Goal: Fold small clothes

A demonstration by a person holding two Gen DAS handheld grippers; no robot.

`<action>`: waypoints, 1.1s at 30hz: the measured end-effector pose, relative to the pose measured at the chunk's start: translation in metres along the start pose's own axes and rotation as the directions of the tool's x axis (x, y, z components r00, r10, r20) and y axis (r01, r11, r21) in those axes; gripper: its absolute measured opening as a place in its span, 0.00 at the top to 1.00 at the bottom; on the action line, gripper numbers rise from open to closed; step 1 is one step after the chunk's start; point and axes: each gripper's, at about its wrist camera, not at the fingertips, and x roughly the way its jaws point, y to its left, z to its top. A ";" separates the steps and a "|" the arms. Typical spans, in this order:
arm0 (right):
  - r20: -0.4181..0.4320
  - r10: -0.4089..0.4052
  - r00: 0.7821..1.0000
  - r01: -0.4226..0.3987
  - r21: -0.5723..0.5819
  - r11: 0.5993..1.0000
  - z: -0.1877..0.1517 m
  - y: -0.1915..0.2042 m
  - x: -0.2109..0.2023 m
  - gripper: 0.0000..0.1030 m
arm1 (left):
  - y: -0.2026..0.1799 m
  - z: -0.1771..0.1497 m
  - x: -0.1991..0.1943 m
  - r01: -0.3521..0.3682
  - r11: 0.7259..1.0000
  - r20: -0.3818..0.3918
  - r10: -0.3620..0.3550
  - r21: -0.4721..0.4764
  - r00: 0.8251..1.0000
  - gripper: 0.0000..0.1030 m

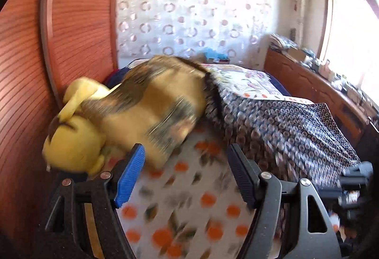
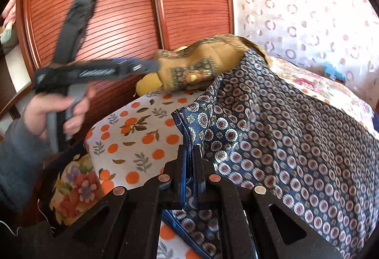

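Two grippers are working over one bed, and the bed sheet [image 2: 142,140], white with orange fruit and leaves, is my landmark for everything else.

Right gripper [image 2: 190,159]: jaws pinched narrow, clamping a folded edge of the navy patterned cloth [image 2: 296,140]. The hem is running up between the two pads. From that grip the cloth is spreading away to the right of the bare sheet, draping over the far half of the bed and partly covering a floral quilt [image 1: 248,83] beyond it.

Left gripper [image 1: 186,173]: jaws standing wide, holding nothing, only sheet showing between them. Its blue pad [image 1: 130,178] is sitting on the left finger, a dark pad on the right. It is hovering above the near part of the sheet; the picture from it is smeared, so it is moving. From the right side, the same tool is showing in the air left of the sheet, gripped by the person's left hand [image 2: 59,112] in a grey sleeve [image 2: 21,157].

Yellow plush toy [image 1: 75,147] is lying at the sheet's left edge, against the reddish slatted wardrobe doors [image 2: 118,10]. A mustard-coloured patterned garment [image 1: 161,104] is lying just behind it, touching the navy cloth's upper corner.

Beyond the bed: a curtain [image 1: 189,12] with ring pattern, a wooden sideboard [image 1: 308,83] cluttered on top, a bright window [image 1: 350,29].
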 end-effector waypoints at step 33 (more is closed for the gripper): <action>0.118 -0.018 0.993 0.002 0.134 0.991 -0.049 -0.048 -0.062 0.96 | -0.140 0.080 0.121 0.195 0.974 -0.273 -0.157 0.118 0.949 0.96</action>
